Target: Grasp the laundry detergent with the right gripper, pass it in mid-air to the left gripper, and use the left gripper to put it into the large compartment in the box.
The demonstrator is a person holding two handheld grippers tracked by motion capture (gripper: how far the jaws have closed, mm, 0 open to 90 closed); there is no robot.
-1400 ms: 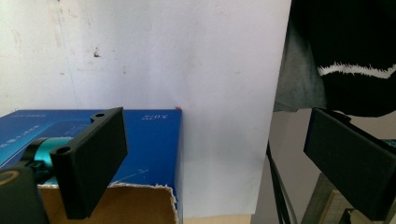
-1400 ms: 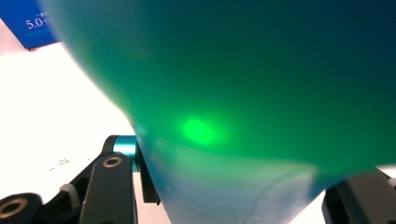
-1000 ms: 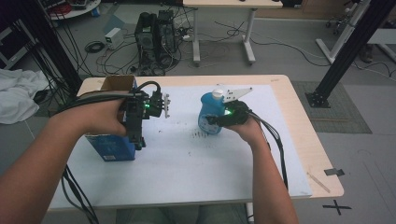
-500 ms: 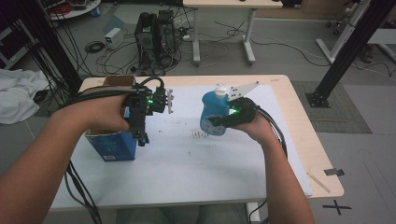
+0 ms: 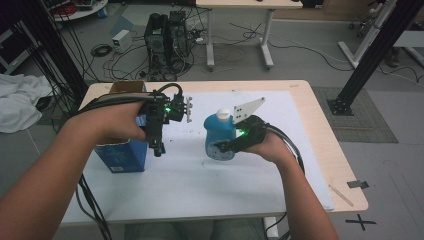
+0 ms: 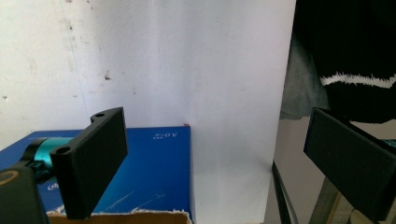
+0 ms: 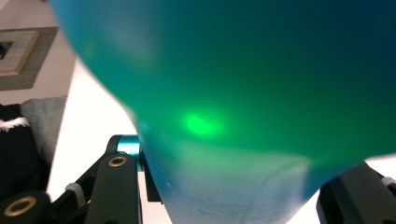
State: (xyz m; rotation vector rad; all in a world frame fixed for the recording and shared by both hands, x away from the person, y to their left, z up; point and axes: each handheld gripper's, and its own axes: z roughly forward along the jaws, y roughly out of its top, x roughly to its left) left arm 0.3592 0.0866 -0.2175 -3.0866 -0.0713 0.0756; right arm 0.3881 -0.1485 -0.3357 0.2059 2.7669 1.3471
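Right gripper (image 5: pixel 226 146): jaws closed on the lower body of the blue bottle (image 5: pixel 220 136), one jaw on each side. Bottle upright with a white cap, held at the middle of the table, on or just above the sheet; contact with the sheet cannot be told. In the right gripper view the bottle (image 7: pixel 243 93) sits pressed between the two black jaws, blurred, with a green glow on it.

Left gripper (image 5: pixel 158 145): jaws wide apart, holding nothing, pointing toward the near edge. It hovers over the near right corner of the blue box (image 5: pixel 120 155), which stands at the left of the table, well apart from the bottle. In the left gripper view the box top (image 6: pixel 140 172) lies between and below the jaws, with a torn cardboard edge at the bottom of the picture.

Surface: white sheet (image 5: pixel 200 190) over a light wooden table (image 5: pixel 325 150). The left gripper view shows marks and specks on the sheet (image 6: pixel 187 70).

Room: grey floor, a computer tower (image 5: pixel 165 37) with loose cables on the far side, a second table (image 5: pixel 240 30) beyond, black frame posts at left and right, white cloth (image 5: pixel 20 107) at far left.

Hard to make out: the print on the box and the label on the bottle. The dark garment at the right of the left gripper view is cut off.
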